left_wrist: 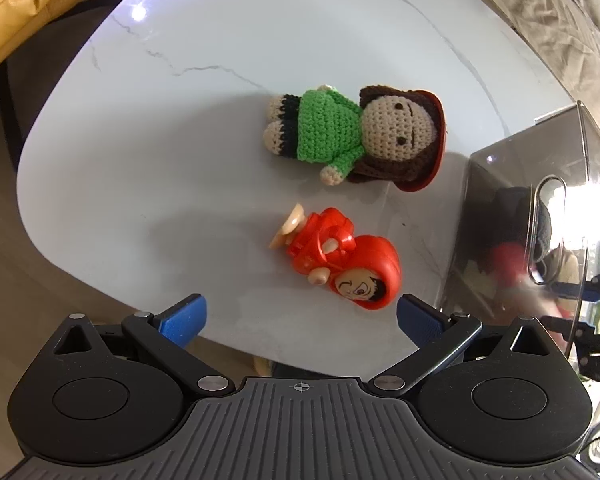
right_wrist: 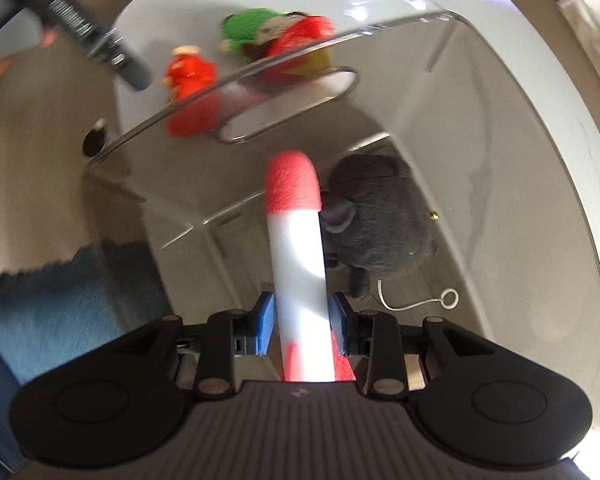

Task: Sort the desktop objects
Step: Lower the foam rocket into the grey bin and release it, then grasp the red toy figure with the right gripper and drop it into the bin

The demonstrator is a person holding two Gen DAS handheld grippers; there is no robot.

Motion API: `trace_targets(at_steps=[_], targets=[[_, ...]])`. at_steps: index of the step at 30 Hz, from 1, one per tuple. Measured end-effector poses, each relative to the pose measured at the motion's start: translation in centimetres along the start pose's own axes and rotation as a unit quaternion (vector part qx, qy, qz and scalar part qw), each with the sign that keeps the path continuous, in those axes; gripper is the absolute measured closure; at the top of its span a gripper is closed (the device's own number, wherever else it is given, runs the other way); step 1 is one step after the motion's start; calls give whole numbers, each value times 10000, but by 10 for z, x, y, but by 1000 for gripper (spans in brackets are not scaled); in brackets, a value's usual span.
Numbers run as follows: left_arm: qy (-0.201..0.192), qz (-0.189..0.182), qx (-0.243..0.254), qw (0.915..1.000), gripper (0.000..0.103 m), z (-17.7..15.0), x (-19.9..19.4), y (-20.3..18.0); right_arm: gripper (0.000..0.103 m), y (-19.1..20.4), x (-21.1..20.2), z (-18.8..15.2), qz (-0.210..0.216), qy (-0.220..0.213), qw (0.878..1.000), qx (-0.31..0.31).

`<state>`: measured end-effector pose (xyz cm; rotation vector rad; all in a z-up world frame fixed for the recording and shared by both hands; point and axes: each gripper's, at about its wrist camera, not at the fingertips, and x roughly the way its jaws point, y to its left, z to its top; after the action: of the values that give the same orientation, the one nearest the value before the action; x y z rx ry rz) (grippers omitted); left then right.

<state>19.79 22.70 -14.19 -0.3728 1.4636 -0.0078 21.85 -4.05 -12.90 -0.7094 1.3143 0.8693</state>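
My right gripper (right_wrist: 303, 322) points down into a clear plastic box (right_wrist: 480, 92), shut on a white toy rocket with a red nose (right_wrist: 296, 232). A grey plush toy (right_wrist: 376, 216) lies on the box floor just right of the rocket. My left gripper (left_wrist: 300, 318) hangs open above the white marble table (left_wrist: 180, 120), its blue pads apart on either side of a red plastic figure (left_wrist: 340, 260) lying on its back. Beyond it lies a crochet doll (left_wrist: 356, 136) in a green top and brown hat. The right wrist view shows both toys, the figure (right_wrist: 188, 70) and the doll (right_wrist: 252, 26), outside the box.
The clear box (left_wrist: 500, 220) stands at the table's right end, close to the red figure. A yellow sofa (left_wrist: 12, 0) is off the far left corner. A dark handle (right_wrist: 80, 28) held by a hand crosses the upper left. A denim-clad leg (right_wrist: 40, 300) is beside the box.
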Motion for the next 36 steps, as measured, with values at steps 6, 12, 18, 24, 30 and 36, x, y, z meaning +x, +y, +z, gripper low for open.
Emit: trace_targets(at_steps=[6,12,18,24,30,36], targets=[[68,-116,-63,9999,0,4,1,3,44,-14,-23,8,-365,-130,9981,485],[-13,-161,-302,9994,0,5,-1,17,45,-4,-115,35,-15,-1463,9838,1035],[-383,508,-330,9974,0,2,-19,38,24,63,-103,106,412,-1312,9901,263],[-413,817,-388,9950,0,-8,-26,70,29,120,-12,152,-482,-310,9935,-979],[-437,593,-458,9962,0,-17,-31,82,29,131,50,172,-696,82,9917,-1081],[-477,542,-323,9969,0,-19,-35,82,34,122,67,177,-323,241,9958,-827]])
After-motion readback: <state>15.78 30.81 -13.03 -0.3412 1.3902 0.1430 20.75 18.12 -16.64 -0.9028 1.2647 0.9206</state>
